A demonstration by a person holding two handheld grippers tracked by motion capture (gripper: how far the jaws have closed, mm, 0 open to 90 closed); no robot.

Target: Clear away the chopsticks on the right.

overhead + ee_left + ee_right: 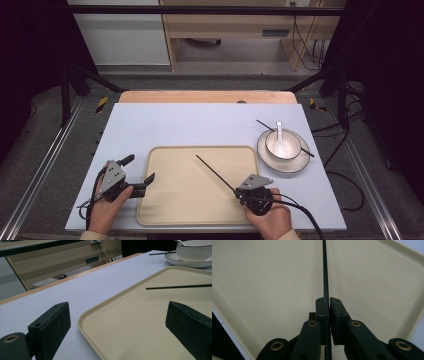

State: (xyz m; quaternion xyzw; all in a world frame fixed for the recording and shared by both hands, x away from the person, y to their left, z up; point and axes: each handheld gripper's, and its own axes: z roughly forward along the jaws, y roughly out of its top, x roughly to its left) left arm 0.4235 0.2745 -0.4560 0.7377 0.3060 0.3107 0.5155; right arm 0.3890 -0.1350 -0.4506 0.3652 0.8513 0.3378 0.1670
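A thin black chopstick [215, 172] slants up and left over the beige tray [190, 200], its tip above the tray's middle. My right gripper [238, 192] is shut on its lower end; in the right gripper view the pads [322, 308] pinch the chopstick [325, 270] above the tray [274, 285]. The left gripper [140, 168] rests at the tray's left edge, open, with one jaw over the table and the other over the tray. Between the wide jaws of the left gripper [120, 332] lies only the tray's rim [85, 320], and the held chopstick [178, 286] crosses farther off.
At the right of the table a white bowl [283, 145] with a white spoon [279, 131] stands on a dark-rimmed plate [287, 166]. A second black chopstick [262, 123] lies across that plate. The bowl [193, 251] and plate [187, 263] stand beyond the tray.
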